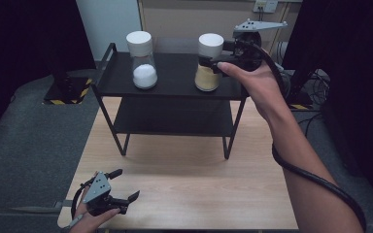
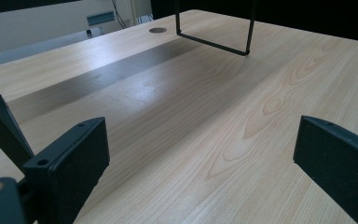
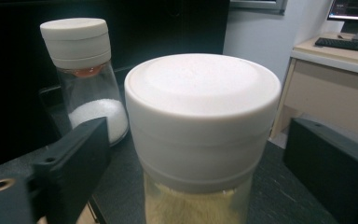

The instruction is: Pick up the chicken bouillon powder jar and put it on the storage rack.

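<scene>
A black two-tier shelf (image 1: 175, 77) stands at the back of the wooden table (image 1: 189, 189). On its top tier are two white-lidded jars: one with white powder (image 1: 143, 62) (image 3: 85, 74) at the left, one with yellow powder (image 1: 209, 70) (image 3: 203, 93) at the right. My right gripper (image 1: 217, 58) (image 3: 198, 140) is open, one jaw on each side of the yellow jar just below its lid, with a gap on both sides. My left gripper (image 1: 127, 183) (image 2: 203, 135) rests open near the table's front left corner, with bare wood between its jaws.
The shelf's thin legs (image 2: 214, 44) stand on the table, and its lower tier (image 1: 175, 119) is bare. A black base with yellow-black tape (image 1: 70, 90) sits on the grey floor at the left. A desk with a keyboard (image 3: 347, 44) lies beyond the shelf.
</scene>
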Action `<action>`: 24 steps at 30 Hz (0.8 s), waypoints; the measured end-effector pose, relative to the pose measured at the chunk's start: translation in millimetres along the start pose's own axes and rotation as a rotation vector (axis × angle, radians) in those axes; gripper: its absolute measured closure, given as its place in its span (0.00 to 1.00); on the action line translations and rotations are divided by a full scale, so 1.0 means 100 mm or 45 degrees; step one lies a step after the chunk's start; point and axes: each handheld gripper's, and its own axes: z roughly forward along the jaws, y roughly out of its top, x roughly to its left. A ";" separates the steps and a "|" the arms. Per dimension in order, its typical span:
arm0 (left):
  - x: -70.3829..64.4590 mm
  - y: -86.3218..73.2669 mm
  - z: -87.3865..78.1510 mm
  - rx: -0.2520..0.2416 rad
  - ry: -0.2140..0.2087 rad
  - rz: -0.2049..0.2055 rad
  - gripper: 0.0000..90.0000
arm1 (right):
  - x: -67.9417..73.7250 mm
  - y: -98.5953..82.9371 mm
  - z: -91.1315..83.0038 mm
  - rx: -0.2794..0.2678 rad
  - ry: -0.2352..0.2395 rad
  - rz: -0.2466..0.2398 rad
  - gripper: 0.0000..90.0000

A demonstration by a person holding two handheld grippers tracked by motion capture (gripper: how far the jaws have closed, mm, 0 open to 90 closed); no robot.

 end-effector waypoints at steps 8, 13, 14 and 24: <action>-0.02 0.01 0.01 0.002 -0.006 0.007 0.03 | 0.04 -0.04 -0.18 0.012 -0.024 0.002 0.04; -0.02 0.00 0.02 0.004 -0.009 0.005 0.03 | 0.05 -0.10 -0.28 0.006 -0.027 0.017 0.04; -0.02 0.00 0.02 0.004 -0.008 0.005 0.03 | 0.06 -0.12 -0.30 0.003 -0.026 0.017 0.04; -0.03 0.00 0.01 0.001 0.002 0.000 0.03 | 0.18 -0.25 -0.51 -0.059 -0.019 0.017 0.04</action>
